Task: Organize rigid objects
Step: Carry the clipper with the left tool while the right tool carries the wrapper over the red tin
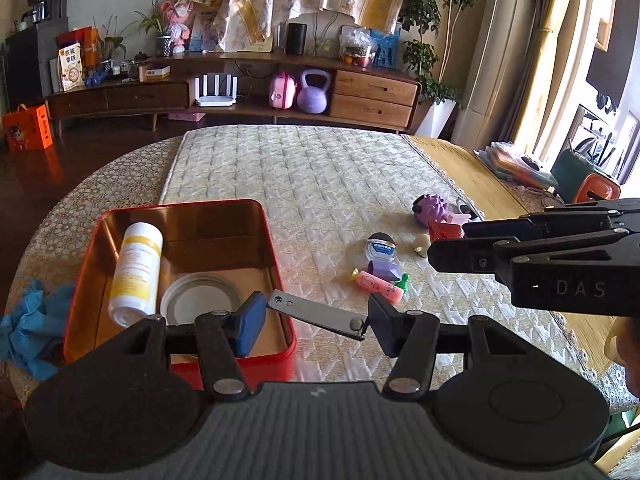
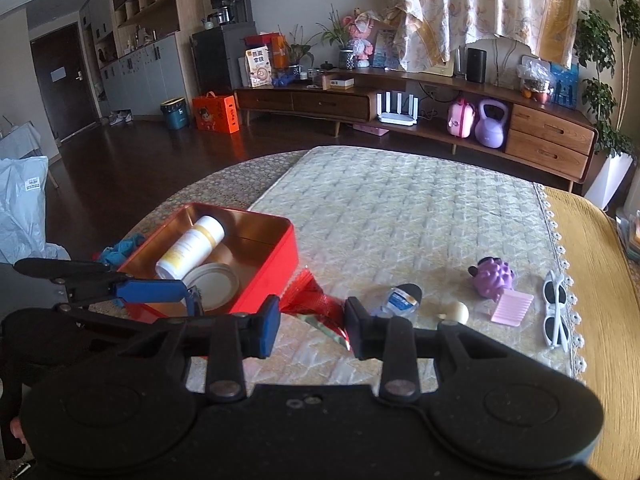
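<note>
A red tin box (image 1: 280, 248) (image 2: 276, 268) on the table holds a white and yellow bottle (image 1: 136, 272) (image 2: 192, 248) and a round white lid (image 1: 200, 300) (image 2: 216, 284). My left gripper (image 1: 316, 320) is shut on a flat grey metal tool (image 1: 316, 314), held lengthwise between the pads at the box's right rim. My right gripper (image 2: 312, 326) is open and empty above the quilted cloth; it shows at the right of the left wrist view (image 1: 540, 252). Loose items lie on the cloth: a small jar (image 1: 380, 248) (image 2: 400, 300), a pink marker (image 1: 378, 284), a purple toy (image 1: 430, 208) (image 2: 494, 278).
A pink comb (image 2: 512, 308), white sunglasses (image 2: 556, 308) and a cream ball (image 2: 456, 312) lie at the right of the cloth. Blue gloves (image 1: 28, 328) lie left of the box. A red wrapper (image 2: 316, 304) lies beside the box. A low wooden cabinet (image 1: 360, 92) stands beyond the table.
</note>
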A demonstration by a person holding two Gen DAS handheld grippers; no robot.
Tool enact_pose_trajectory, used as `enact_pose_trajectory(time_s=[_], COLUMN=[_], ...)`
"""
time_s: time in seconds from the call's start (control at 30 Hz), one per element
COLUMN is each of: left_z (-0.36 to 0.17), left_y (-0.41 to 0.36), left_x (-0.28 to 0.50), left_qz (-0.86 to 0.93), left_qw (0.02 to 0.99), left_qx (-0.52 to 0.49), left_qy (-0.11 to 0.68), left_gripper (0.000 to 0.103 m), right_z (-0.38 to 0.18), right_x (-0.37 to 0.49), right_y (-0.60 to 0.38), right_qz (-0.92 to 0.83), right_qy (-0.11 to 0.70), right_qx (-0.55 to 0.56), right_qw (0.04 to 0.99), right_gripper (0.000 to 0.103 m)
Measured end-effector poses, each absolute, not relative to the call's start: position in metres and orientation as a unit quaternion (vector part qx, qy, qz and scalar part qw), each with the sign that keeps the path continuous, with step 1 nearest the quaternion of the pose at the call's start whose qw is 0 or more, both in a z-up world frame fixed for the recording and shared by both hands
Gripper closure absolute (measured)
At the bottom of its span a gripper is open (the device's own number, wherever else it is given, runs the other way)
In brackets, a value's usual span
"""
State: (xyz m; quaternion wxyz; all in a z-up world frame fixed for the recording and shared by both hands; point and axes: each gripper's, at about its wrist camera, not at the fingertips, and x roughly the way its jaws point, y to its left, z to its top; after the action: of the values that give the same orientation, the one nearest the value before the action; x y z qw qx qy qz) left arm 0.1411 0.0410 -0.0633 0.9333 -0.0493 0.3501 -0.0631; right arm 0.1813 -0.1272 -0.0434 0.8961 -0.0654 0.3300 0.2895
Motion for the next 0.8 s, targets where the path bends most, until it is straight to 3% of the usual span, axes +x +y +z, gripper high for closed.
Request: enact_pose_trajectory(time_s=[0.8], left_z=[-0.101], left_y=[0.136], left_x=[0.152], left_qz=[0.038], left_qw=[0.914], left_qx=[-0.081], left_qy=[0.395], left_gripper=[0.047], right_z=[-0.069], right_x=[0.230], right_y=[-0.006], right_qz=[0.343], right_qy=[0.341], right_qx=[-0.128], right_qw=[0.866], right_gripper=[0.068])
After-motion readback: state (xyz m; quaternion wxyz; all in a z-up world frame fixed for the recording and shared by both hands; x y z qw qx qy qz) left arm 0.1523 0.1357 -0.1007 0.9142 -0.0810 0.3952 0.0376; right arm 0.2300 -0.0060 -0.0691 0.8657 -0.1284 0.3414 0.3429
